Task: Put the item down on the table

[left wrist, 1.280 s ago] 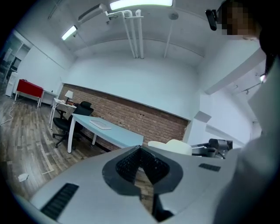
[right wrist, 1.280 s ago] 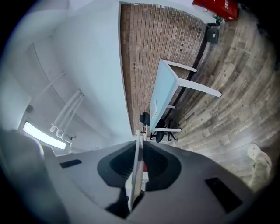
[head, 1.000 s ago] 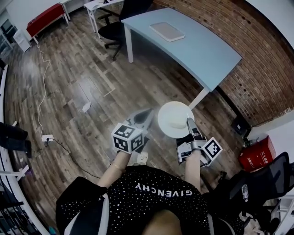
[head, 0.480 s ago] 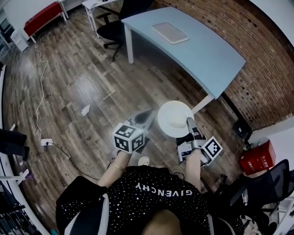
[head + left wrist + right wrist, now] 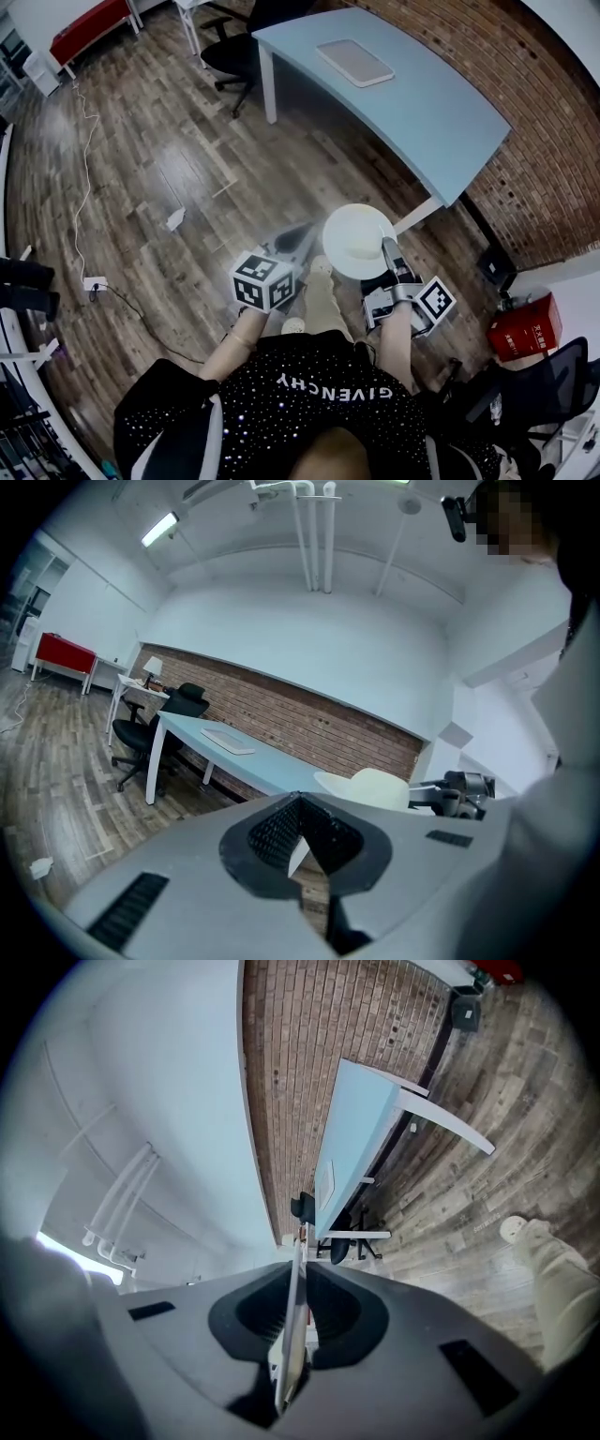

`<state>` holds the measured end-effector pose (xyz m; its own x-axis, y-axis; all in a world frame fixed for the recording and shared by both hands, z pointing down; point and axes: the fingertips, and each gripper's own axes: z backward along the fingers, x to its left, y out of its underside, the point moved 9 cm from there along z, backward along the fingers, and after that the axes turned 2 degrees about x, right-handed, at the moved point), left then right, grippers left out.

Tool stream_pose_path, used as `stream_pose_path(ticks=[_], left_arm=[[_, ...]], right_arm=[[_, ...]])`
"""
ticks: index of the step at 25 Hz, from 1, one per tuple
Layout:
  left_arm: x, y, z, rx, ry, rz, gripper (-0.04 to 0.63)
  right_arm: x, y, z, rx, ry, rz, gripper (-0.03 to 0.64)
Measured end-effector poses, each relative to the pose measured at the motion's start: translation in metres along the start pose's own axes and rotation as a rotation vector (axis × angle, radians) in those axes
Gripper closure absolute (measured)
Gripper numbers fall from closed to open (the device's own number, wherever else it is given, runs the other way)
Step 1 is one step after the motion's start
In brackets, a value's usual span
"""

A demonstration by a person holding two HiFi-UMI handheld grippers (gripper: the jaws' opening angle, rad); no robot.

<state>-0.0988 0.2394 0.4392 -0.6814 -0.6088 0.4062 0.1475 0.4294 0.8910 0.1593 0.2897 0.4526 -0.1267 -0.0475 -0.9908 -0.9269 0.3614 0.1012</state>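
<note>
A white round plate (image 5: 356,239) with a raised middle hangs above the wooden floor, in front of the person. My right gripper (image 5: 386,247) is shut on its near rim. In the right gripper view the plate (image 5: 292,1330) shows edge-on between the jaws. My left gripper (image 5: 298,234) is shut and holds nothing, just left of the plate. In the left gripper view the plate (image 5: 367,786) and the right gripper (image 5: 452,794) show to the right. The light blue table (image 5: 422,103) stands ahead, with a flat pale tray (image 5: 354,62) on it.
A brick wall (image 5: 548,141) runs behind the table. A black office chair (image 5: 228,58) stands at the table's far end. A cable (image 5: 84,169) lies on the floor at the left. A red box (image 5: 523,324) sits at the right. The person's leg (image 5: 319,295) is between the grippers.
The person has stepped toward the table; a leg now shows between the grippers. Both grippers keep their pose, and the plate stays in the right one.
</note>
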Motion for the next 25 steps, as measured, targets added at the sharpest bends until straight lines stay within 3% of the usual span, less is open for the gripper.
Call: stream_pose_path(ticks=[10,18,25], left_arm=[[0.024,-0.026,-0.048,-0.011,-0.017,-0.024,0.584],[0.063,-0.062,-0.117,-0.007,-0.047,0.0,0.584],[0.095,-0.101,-0.185,-0.029,-0.036,0.002,0.584]], right_arm=[[0.002,-0.036,-0.061,0.028,-0.032,-0.008,0.578],[0.007,-0.09,-0.134,0.04,-0.002,-0.01,0.578],[0.024,-0.137,-0.201,0.047,-0.026,0.016,0.578]])
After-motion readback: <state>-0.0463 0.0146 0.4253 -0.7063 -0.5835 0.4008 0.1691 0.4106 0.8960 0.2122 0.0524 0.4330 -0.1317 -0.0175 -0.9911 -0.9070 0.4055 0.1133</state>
